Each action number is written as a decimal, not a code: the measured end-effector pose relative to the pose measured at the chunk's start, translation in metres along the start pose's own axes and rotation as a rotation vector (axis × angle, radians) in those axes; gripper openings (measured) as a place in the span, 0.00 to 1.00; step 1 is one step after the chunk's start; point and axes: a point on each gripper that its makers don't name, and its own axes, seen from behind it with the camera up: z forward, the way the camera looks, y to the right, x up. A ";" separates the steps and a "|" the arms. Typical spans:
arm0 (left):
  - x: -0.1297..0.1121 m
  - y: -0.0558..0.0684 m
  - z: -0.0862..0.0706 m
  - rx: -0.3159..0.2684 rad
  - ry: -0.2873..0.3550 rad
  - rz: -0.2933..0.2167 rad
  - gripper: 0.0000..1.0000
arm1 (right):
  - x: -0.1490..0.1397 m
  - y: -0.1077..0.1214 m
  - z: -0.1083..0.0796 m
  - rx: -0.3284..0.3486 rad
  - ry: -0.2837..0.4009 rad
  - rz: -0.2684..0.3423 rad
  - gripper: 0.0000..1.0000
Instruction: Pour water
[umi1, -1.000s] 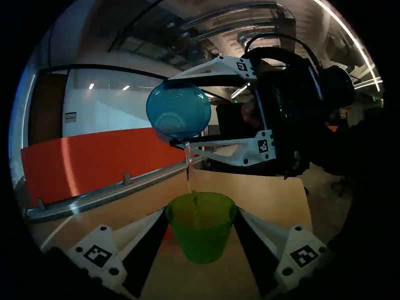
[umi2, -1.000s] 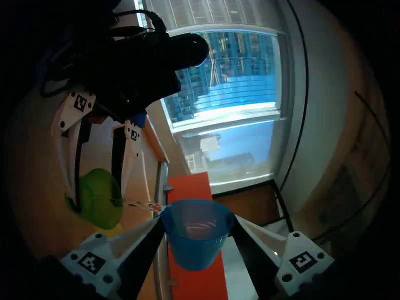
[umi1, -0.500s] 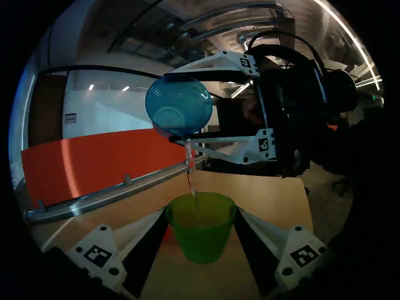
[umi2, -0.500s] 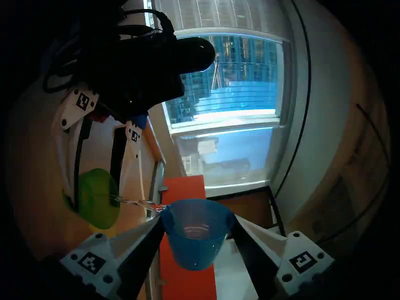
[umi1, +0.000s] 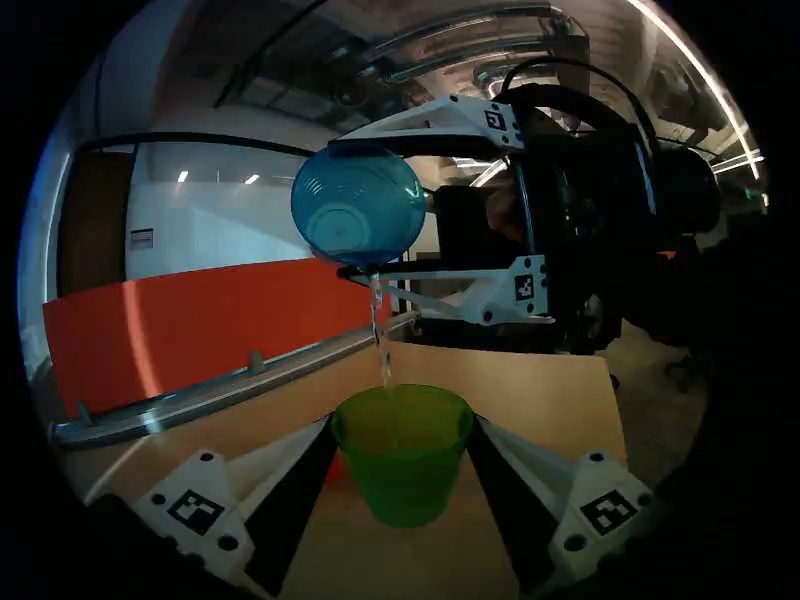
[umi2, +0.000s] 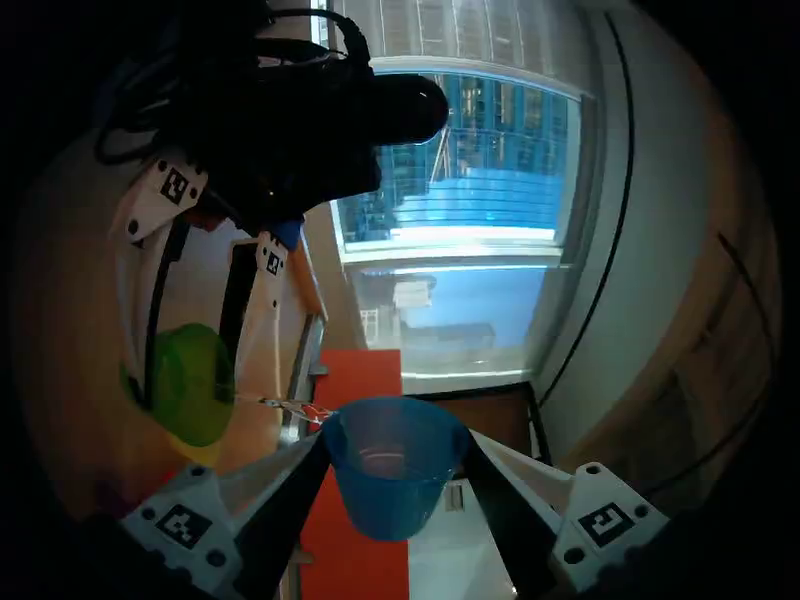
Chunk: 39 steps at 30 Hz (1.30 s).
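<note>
Pouring underway: right gripper (umi2: 395, 455) is clamped on the blue cup (umi1: 358, 208), which is tipped over, axis near horizontal, directly above the green cup (umi1: 402, 465). Left gripper (umi1: 400, 440) is clamped on the green cup, upright over the table (umi1: 545, 385). A thin stream (umi1: 378, 335) falls from the blue rim's low edge into the far side of the green mouth, so the margin looks slim.

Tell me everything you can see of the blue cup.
The blue cup looks like translucent plastic, tapered, with a plain round rim and faint rings at its base. It is tipped over in the air, clamped between the fingers of the right gripper, which press on its walls. A thin stream of water falls from its lowest rim edge into the green cup below; the cups do not touch.
</note>
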 end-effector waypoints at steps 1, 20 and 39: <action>0.000 0.000 0.000 0.000 0.001 0.000 0.88 | 0.001 0.000 0.000 0.000 0.000 -0.006 0.92; 0.001 -0.005 -0.002 0.011 0.003 0.002 0.88 | 0.020 0.001 -0.001 0.000 0.007 -0.093 0.92; 0.000 -0.005 -0.001 0.008 0.009 -0.002 0.88 | 0.032 -0.002 -0.002 0.011 0.015 -0.151 0.92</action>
